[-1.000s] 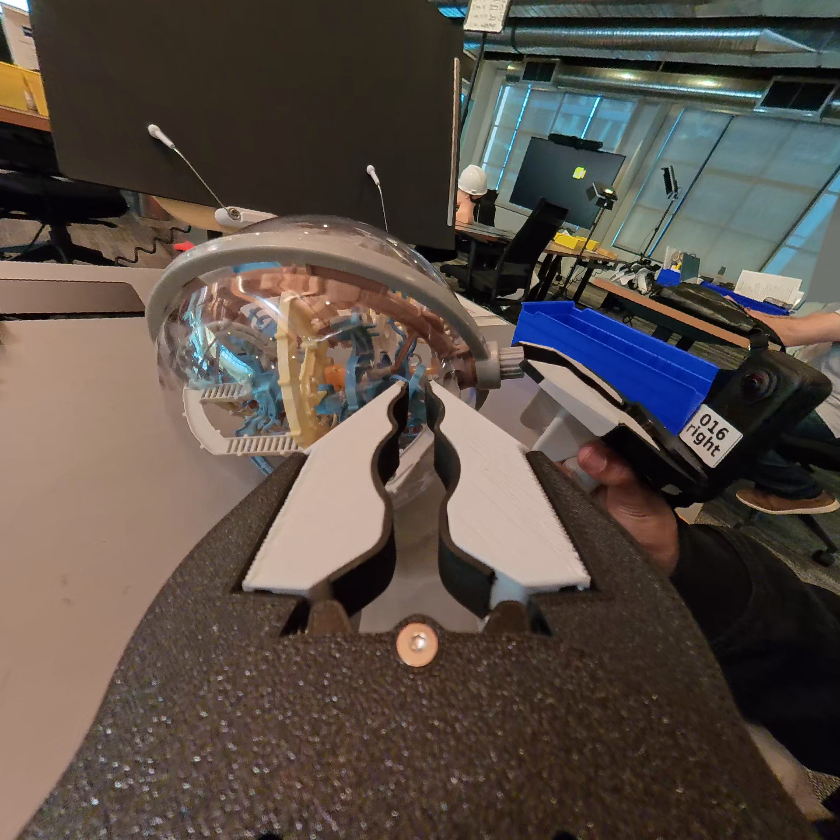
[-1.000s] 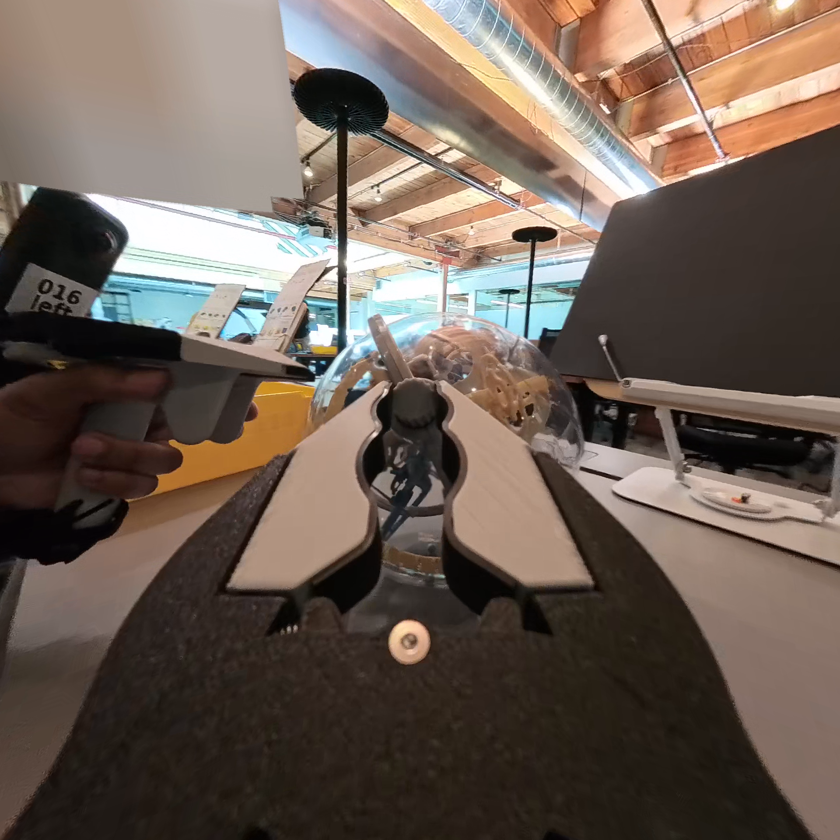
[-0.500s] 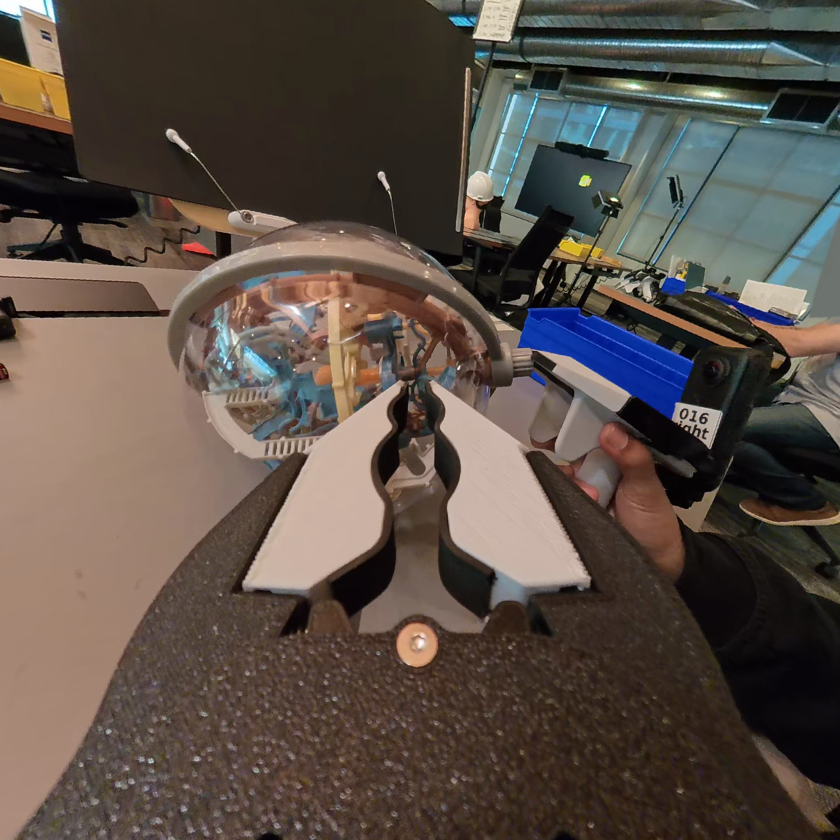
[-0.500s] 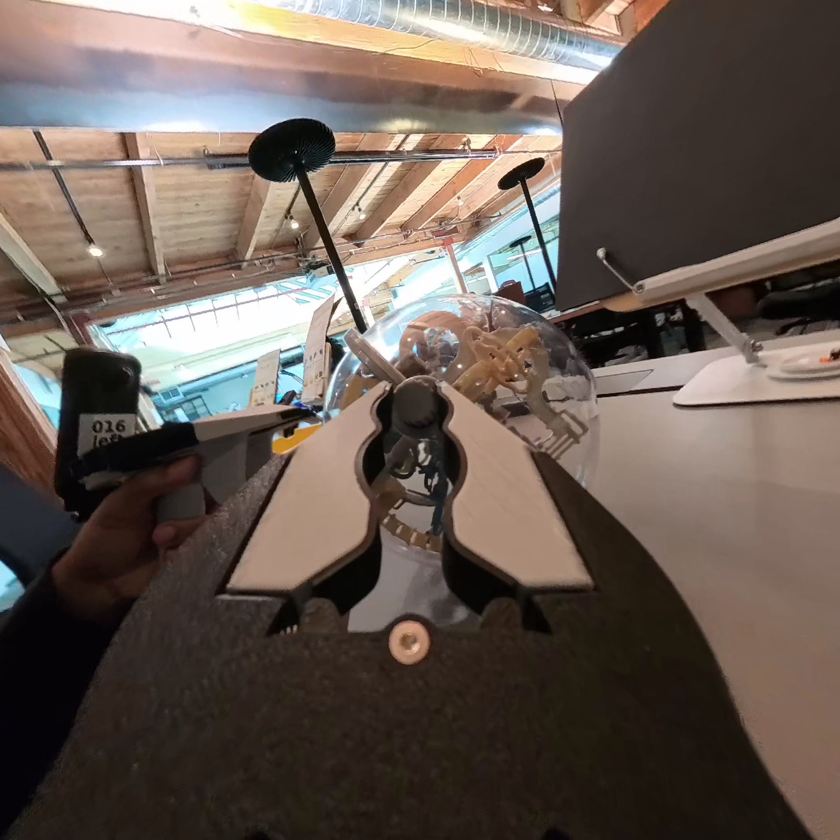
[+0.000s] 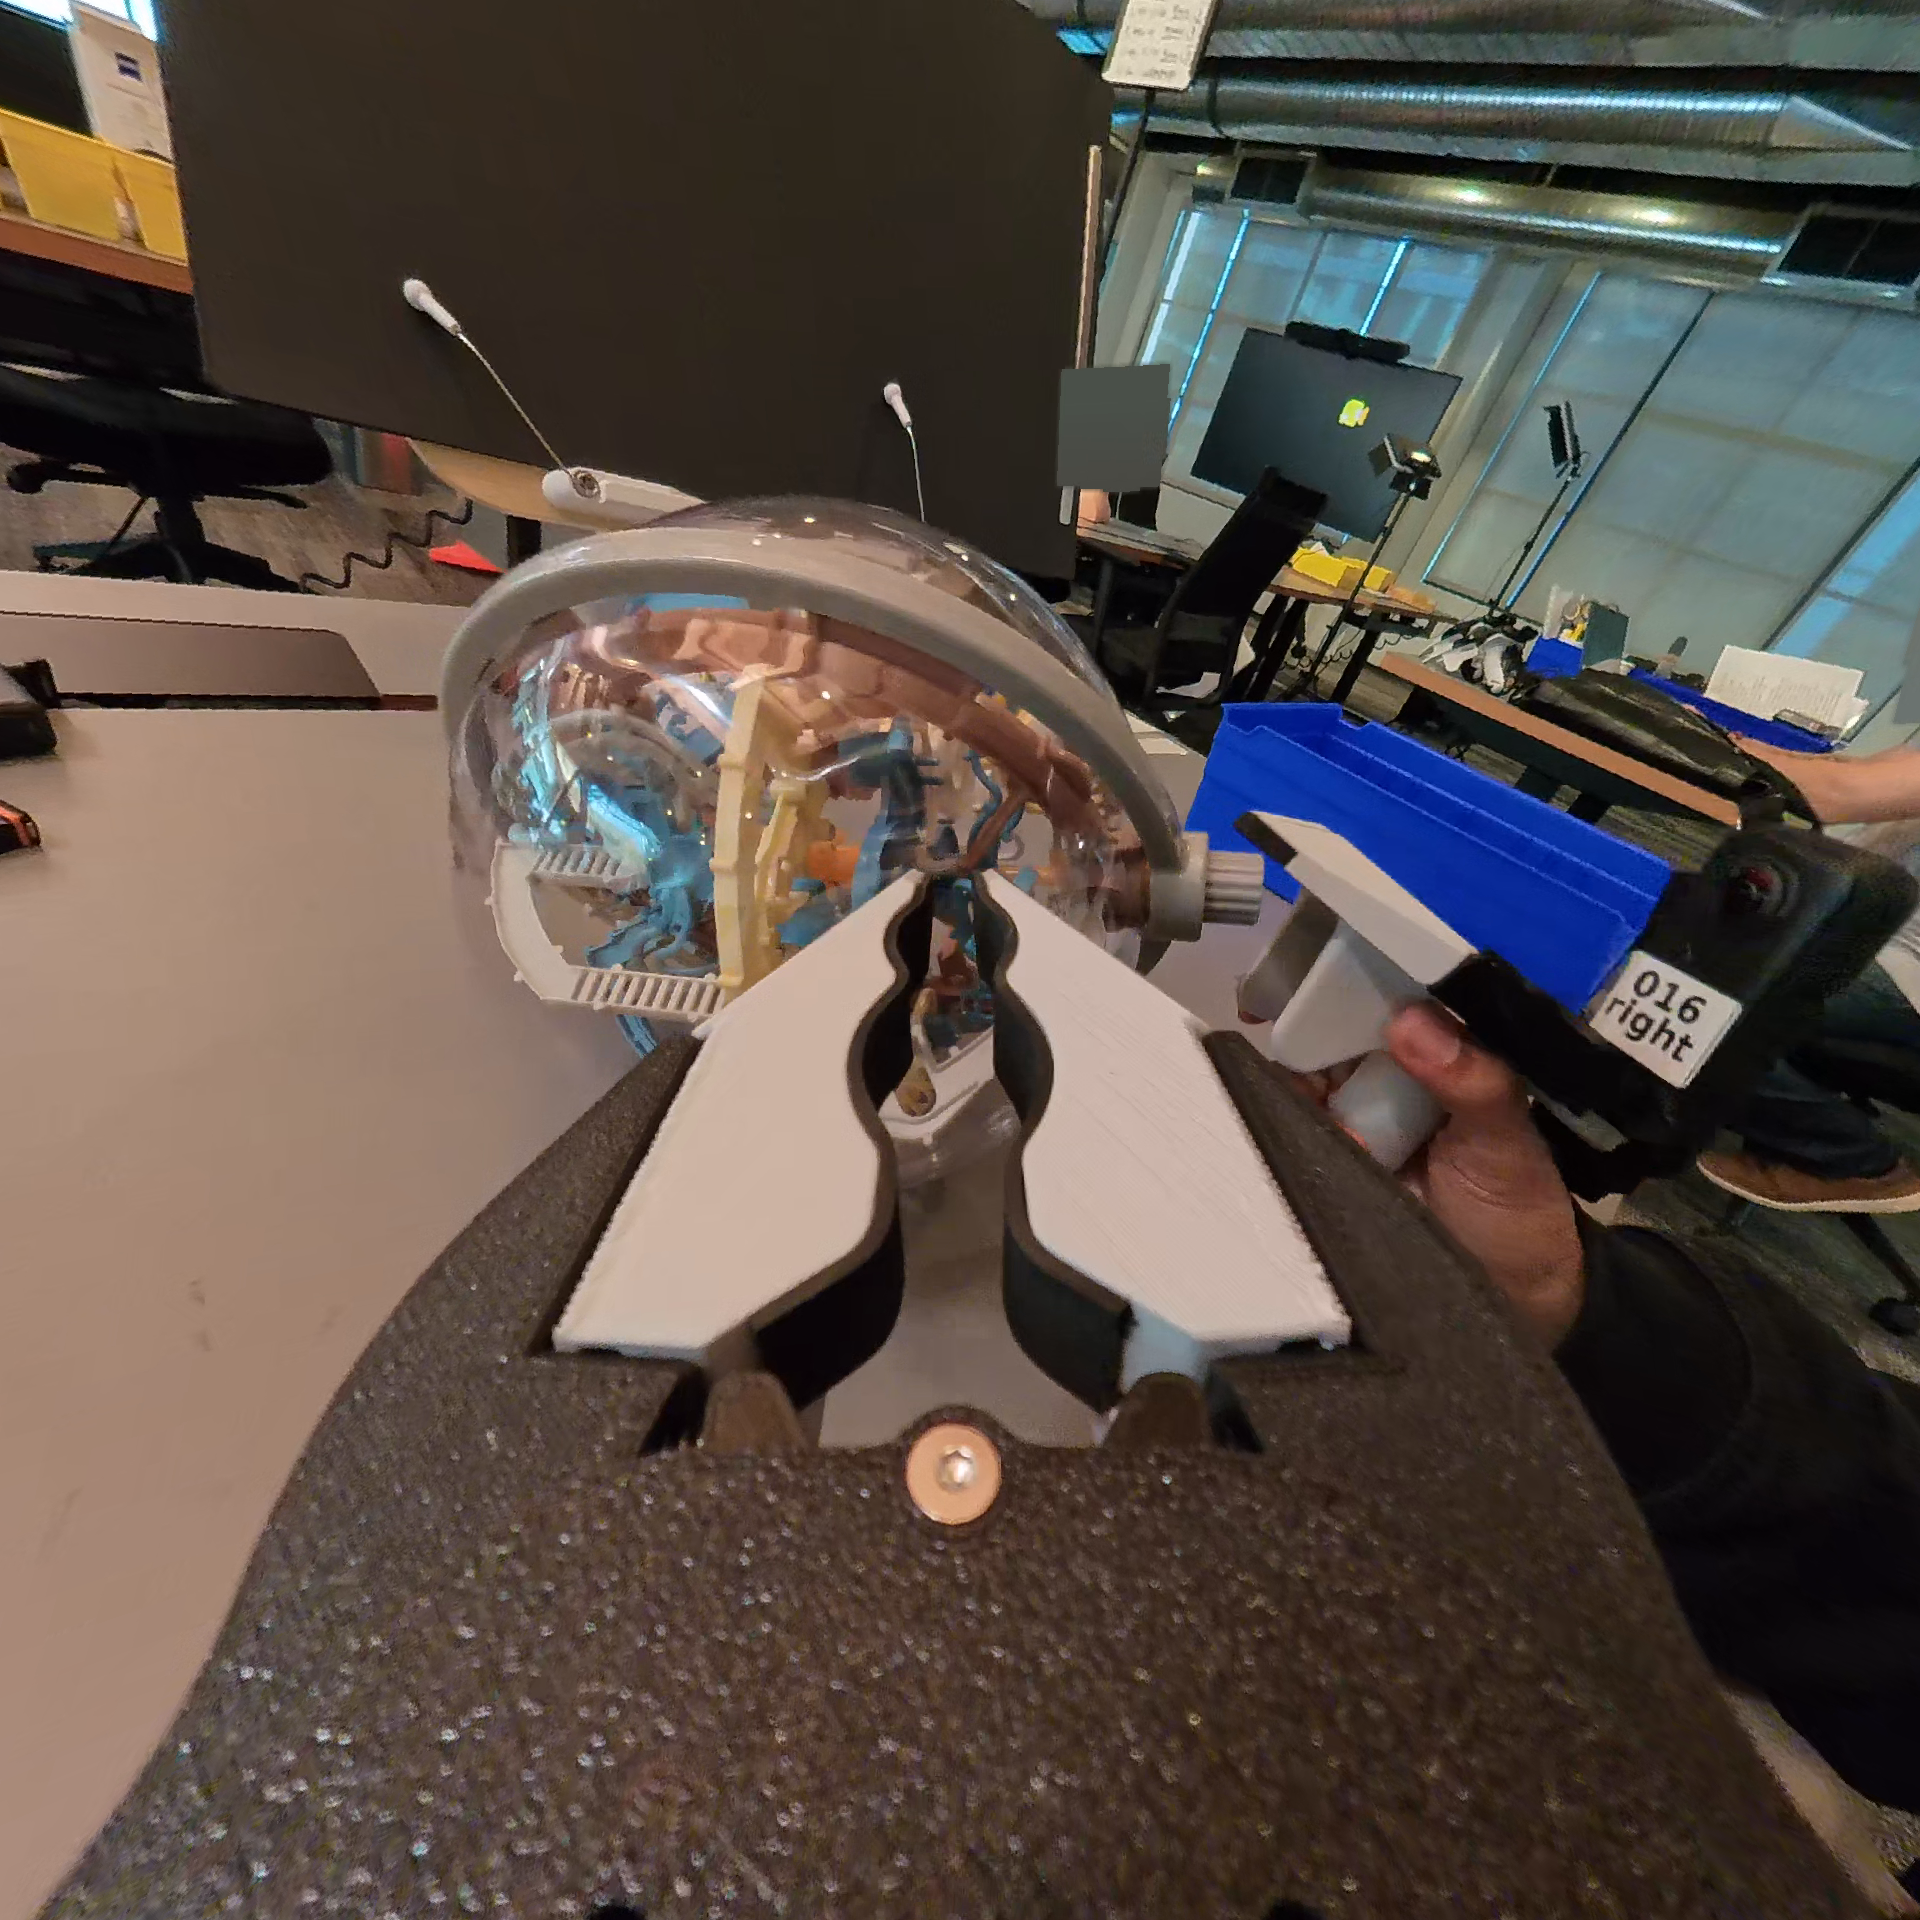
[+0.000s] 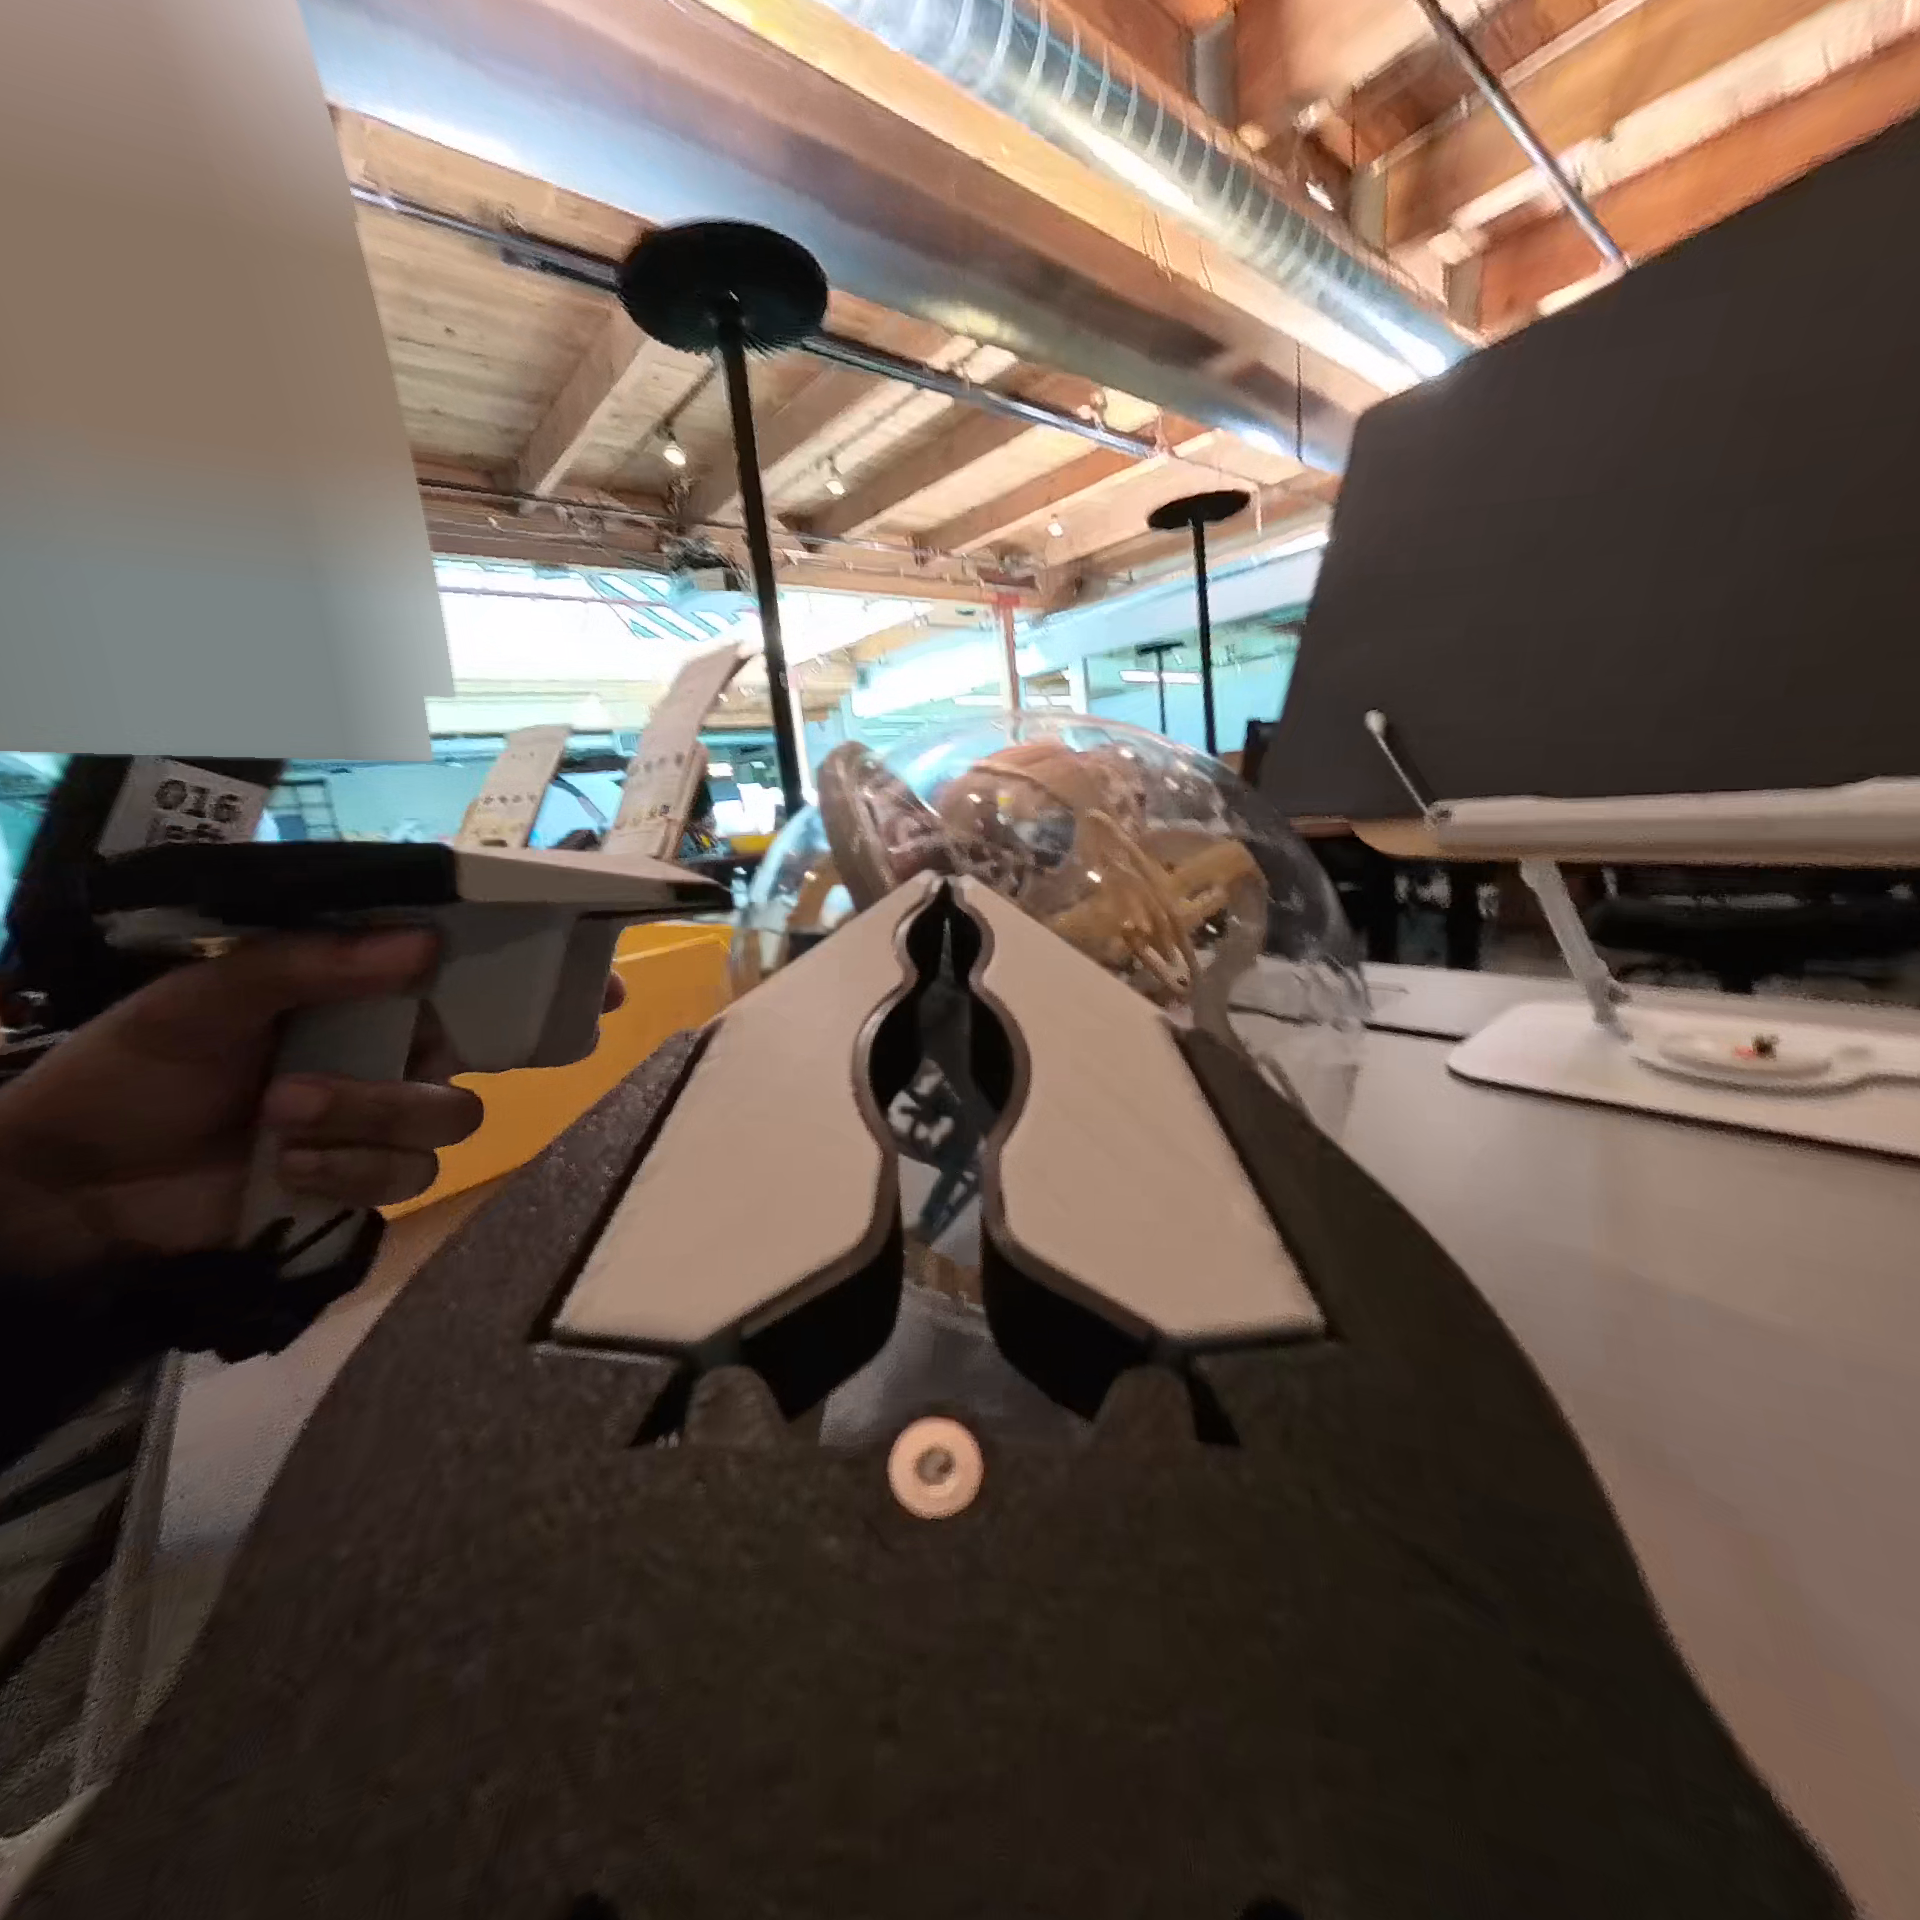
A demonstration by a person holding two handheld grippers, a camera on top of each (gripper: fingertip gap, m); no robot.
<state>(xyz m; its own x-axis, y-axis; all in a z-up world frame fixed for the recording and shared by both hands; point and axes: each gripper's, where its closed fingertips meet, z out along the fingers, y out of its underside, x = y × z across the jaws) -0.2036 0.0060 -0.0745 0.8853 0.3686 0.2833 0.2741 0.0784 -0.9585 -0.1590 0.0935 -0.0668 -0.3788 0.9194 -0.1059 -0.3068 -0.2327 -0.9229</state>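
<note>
A clear plastic sphere (image 5: pixel 727 748) with a coloured maze inside stands on the grey table (image 5: pixel 208 1039), held in a grey arc frame (image 5: pixel 779 561) with a ribbed knob (image 5: pixel 1216 894) at its right end. My left gripper (image 5: pixel 951 883) is shut to a narrow slit, its tips against the sphere's near lower side; I see nothing pinched between them. My right gripper (image 6: pixel 943 891) is shut and empty, aimed at the sphere (image 6: pixel 1091 852). In the left wrist view the right gripper (image 5: pixel 1262 831) sits just right of the knob, apart from it. The left gripper (image 6: pixel 717 894) also shows in the right wrist view, at the sphere's left side.
A blue bin (image 5: pixel 1455 831) stands behind the right gripper. A yellow bin (image 6: pixel 644 997) lies beyond the left hand. A white stand with a flat base (image 6: pixel 1662 1060) sits to the sphere's right. A black panel (image 5: pixel 623 208) rises behind the table. Small dark items (image 5: pixel 21 717) lie at the far left. The gap from one gripper's tips to the other's is roughly 10 cm.
My right gripper was shut on the knob while the maze inside turned; now it has let go, drawn back and closed empty. My left gripper has stayed at the sphere.
</note>
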